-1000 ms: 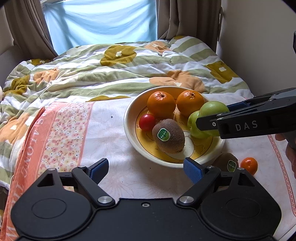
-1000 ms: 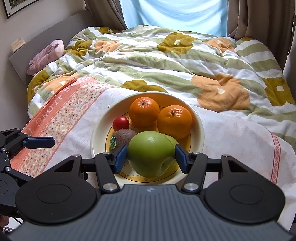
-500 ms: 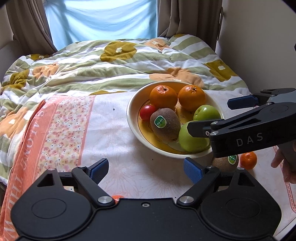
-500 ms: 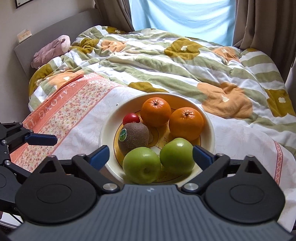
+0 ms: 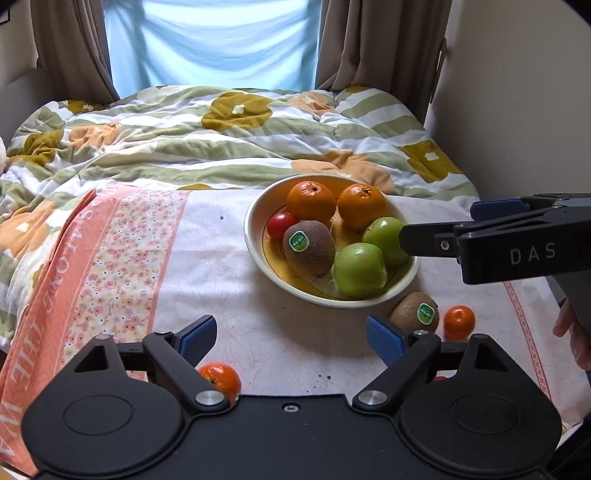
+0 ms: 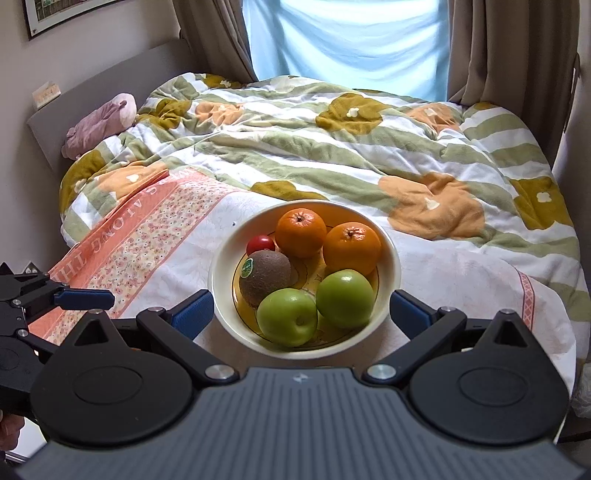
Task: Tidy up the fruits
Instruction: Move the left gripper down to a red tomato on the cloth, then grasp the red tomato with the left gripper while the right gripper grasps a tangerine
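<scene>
Both my grippers are hanging spread, gripping nothing.
2 green apples are sitting in the bowl, between my right gripper's fingers; my left gripper is hovering nearer me.

A bedroom in a private home: a bed spread with a rumpled quilt of green stripes and orange and mustard flowers fills the room, a padded grey headboard against one wall and a pink soft toy lying beside it. Brown curtains hang either side of a window covered by a pale blue sheer, and the corner of a framed picture shows on the wall above the headboard. A floral cloth with a printed orange border is laid over the foot of the bed, carrying a bowl of fruit.
</scene>
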Demonstrator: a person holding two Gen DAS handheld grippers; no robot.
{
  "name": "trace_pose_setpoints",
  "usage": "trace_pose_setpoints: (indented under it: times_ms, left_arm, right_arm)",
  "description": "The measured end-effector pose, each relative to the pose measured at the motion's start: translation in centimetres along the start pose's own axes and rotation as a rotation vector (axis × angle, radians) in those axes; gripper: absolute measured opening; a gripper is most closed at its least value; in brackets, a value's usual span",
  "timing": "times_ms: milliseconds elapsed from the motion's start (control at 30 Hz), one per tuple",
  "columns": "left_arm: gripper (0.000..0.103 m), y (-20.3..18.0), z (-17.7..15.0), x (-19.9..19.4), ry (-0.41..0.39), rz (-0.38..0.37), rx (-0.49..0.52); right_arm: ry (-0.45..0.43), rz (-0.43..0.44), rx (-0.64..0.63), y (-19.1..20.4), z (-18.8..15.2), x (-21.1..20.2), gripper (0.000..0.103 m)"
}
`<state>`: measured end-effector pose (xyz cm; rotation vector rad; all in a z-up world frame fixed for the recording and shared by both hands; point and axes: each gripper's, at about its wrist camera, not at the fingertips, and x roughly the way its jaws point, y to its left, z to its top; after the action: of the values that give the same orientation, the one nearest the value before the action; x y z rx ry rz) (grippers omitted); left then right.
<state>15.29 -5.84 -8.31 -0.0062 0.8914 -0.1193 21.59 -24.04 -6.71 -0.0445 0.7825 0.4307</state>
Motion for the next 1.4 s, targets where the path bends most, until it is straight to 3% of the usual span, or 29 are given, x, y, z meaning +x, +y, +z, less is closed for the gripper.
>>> trace_pose_setpoints:
  times_ms: [467, 700, 867, 933, 1167, 1400]
  left_arm:
    - [0.091, -3.3, -2.6, -4.6, -0.059, -0.181, 0.135]
    - [0.091, -4.8, -4.5, -4.7, -0.065, -0.229, 0.217]
    - [0.09, -6.4, -5.9, -2.7, -0.06, -0.257, 0.288]
    - [0.088, -7.2, -6.4, -1.4, -0.051, -0.266, 0.314]
    - [0.065, -9.7, -7.7, 3.7, 0.004, -0.278, 0.383]
    - [0.05, -10.8, -7.9, 6.0, 0.022, -0.278, 0.405]
  right_arm:
    - [-0.077, -0.213, 0.127, -0.4, -4.2, -9.1, 0.103]
    - [-0.058, -0.254, 0.169, -0.9, -7.3, -10.0, 0.103]
    - [-0.046, -0.263, 0.173, -1.4, -9.1, -9.0, 0.103]
    - [-0.032, -0.265, 0.174, -1.7, -9.8, -8.1, 0.103]
    - [-0.007, -0.265, 0.171, -3.1, -11.8, -5.4, 0.103]
    - [0.017, -0.241, 0.188, -4.0, -12.3, -3.5, 0.102]
